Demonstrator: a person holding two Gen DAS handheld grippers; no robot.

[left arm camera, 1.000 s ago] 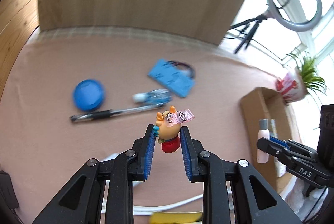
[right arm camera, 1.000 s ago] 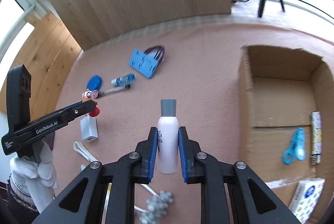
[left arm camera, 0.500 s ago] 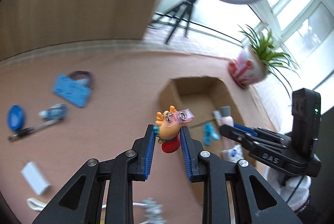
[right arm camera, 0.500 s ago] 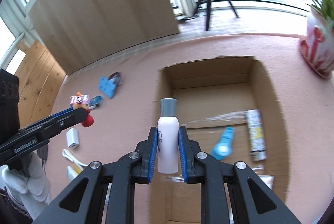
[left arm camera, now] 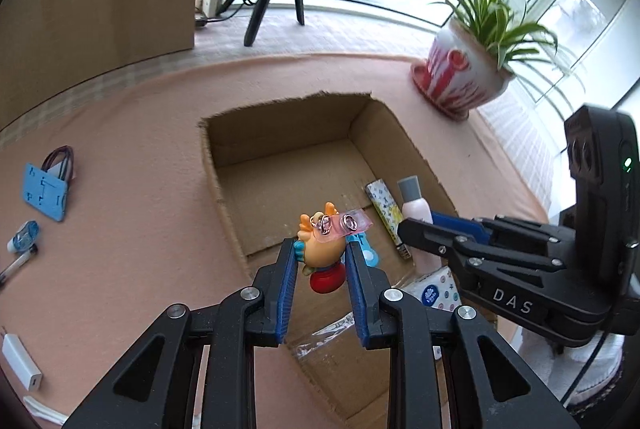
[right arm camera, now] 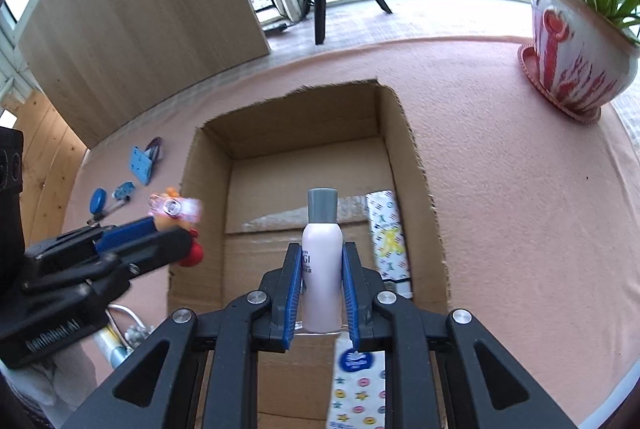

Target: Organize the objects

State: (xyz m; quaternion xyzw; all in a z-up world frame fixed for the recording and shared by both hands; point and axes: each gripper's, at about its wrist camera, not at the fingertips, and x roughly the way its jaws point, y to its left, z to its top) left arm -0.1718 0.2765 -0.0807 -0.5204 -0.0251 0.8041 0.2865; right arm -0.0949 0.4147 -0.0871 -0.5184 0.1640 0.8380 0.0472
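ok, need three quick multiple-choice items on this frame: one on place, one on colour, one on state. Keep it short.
1. Where is the long patterned tube?
A. inside the open cardboard box
B. on the pink cloth
C. in the plant pot

2. What colour is the cap on the white bottle?
A. blue
B. grey
C. red

3. What is the left gripper doing?
A. open and empty
B. shut on the orange cartoon toy figure
C. shut on a pen

Answers: 1 A, the tube lies on the box floor by the right wall. 2 B, grey cap above the right gripper. 3 B, blue pads press the toy's sides.
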